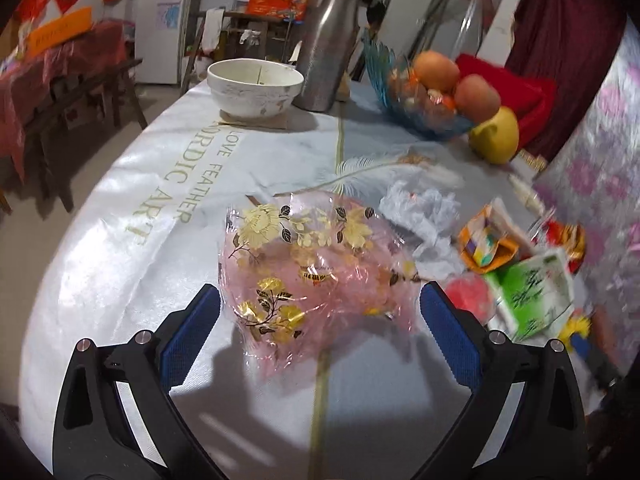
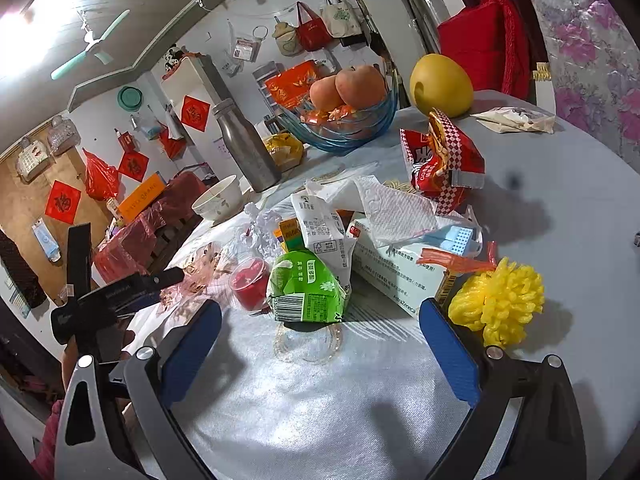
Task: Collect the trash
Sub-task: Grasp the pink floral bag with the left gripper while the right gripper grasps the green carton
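Observation:
A crumpled pink cellophane wrapper with gold flowers lies on the table between the wide-open pads of my left gripper. It also shows in the right wrist view. My right gripper is open and empty just in front of a trash pile: a green carton, a white milk carton, a red cup, a white medicine box, a tissue, a red snack bag and yellow foam netting.
A white bowl, a steel bottle, a blue glass fruit bowl and a yellow pomelo stand at the far side. The table's edge curves along the left. A floral plastic cover hangs at the right.

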A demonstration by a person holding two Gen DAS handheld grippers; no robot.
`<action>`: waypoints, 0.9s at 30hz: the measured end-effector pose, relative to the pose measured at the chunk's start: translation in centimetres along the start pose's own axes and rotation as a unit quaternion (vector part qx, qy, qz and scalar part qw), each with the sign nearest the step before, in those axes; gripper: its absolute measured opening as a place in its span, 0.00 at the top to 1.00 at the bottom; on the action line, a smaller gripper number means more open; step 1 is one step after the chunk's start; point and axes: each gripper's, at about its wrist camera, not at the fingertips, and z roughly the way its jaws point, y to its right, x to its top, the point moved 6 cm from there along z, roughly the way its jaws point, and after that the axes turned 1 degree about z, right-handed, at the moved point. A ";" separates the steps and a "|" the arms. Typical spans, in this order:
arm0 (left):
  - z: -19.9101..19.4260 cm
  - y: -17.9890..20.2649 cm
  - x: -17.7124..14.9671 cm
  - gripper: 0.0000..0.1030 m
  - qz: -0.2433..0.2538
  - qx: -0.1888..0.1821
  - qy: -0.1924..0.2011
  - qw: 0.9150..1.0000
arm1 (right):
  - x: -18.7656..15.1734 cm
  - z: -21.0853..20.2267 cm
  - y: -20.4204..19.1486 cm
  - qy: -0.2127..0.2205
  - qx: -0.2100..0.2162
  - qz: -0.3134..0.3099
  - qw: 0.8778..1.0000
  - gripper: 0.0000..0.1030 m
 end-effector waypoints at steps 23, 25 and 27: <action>3.0 -2.3 1.6 0.07 -0.014 0.019 -0.014 1.000 | -0.1 0.1 -0.2 -0.001 0.000 0.004 1.000 0.06; 2.9 -1.4 1.3 0.21 0.008 0.003 -0.010 1.000 | -0.1 0.0 -0.2 0.002 -0.002 0.000 1.000 0.06; 2.6 -0.6 1.0 0.28 0.032 0.003 -0.003 0.999 | -0.1 -0.1 -0.5 0.008 -0.007 -0.009 1.000 0.06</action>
